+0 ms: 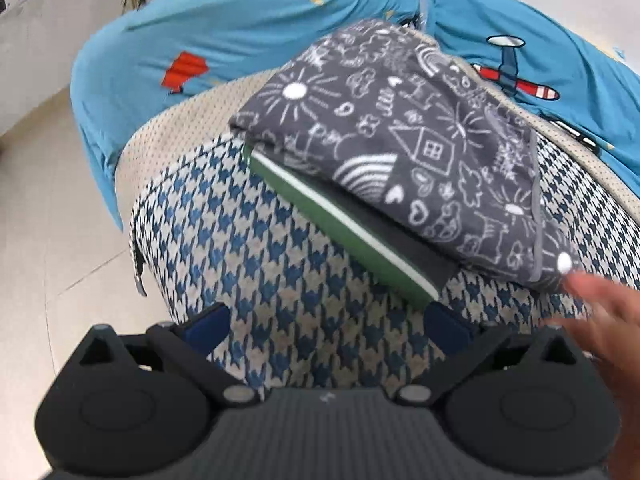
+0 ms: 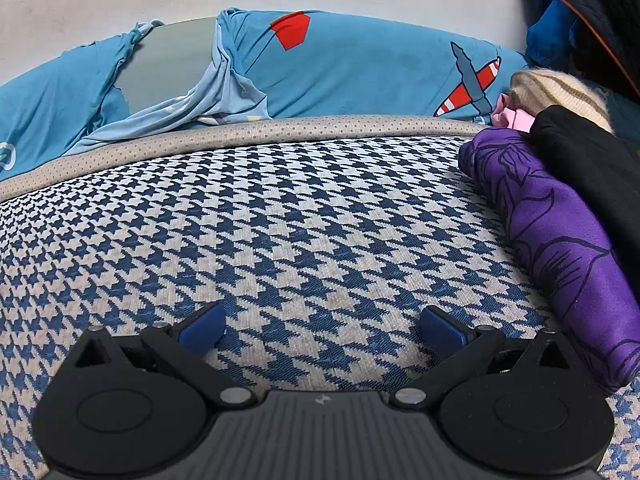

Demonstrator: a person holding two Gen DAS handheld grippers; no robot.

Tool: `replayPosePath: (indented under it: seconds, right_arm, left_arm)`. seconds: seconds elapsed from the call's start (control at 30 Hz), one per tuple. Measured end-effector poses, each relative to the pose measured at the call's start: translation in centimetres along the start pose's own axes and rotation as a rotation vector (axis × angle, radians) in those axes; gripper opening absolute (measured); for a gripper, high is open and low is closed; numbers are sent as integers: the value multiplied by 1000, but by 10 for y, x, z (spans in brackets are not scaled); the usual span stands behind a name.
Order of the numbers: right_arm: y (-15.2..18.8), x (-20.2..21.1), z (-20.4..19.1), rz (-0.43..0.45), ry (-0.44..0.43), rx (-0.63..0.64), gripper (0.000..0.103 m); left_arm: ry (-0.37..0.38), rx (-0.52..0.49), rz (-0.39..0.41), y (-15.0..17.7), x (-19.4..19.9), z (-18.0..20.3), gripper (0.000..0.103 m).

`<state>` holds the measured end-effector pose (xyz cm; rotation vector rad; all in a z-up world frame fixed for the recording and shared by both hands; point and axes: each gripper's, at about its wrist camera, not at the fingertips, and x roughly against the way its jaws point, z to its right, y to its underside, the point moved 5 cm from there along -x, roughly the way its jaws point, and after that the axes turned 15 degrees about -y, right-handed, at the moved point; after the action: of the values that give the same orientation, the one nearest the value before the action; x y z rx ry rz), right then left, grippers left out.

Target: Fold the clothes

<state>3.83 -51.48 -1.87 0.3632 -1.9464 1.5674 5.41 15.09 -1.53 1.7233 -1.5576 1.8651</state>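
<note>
A folded grey garment with white doodle prints [image 1: 408, 148] lies on top of a folded green, white and dark piece [image 1: 352, 236], both stacked on the blue houndstooth cushion [image 1: 248, 264]. My left gripper [image 1: 326, 330] stands open just in front of the stack, with nothing between its blue pads. A bare hand [image 1: 604, 316] reaches in at the right, by the grey garment's corner. In the right wrist view my right gripper [image 2: 322, 328] is open and empty over the bare houndstooth cushion [image 2: 280, 216]. To its right lies a pile with a purple cloth [image 2: 560, 248] and a black garment [image 2: 592, 168].
A blue sheet with plane prints [image 1: 280, 36] covers the surface behind the cushion, and the same blue sheet [image 2: 360, 72] shows from the right. A beige knit item [image 2: 556, 92] and pink cloth [image 2: 512, 116] top the pile. Dark jackets [image 2: 580, 20] hang at the right. Tiled floor [image 1: 48, 240] lies left.
</note>
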Motion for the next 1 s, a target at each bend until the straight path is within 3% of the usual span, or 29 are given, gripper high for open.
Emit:
replayPosePath:
  seconds: [0.33,0.6,0.77,1.0]
  right_arm:
    - [0,0,0,0,0,0,103]
    - [0,0,0,0,0,0,103]
    - [0,0,0,0,0,0,103]
    - [0,0,0,0,0,0,103]
  left_arm:
    - [-18,23,-15,0,-2,-4,103]
    - [24,-20,68,0,20,9,103]
    - [115,-83,115,10,43,34,103]
    - [335,-238,155,35,85,88,103]
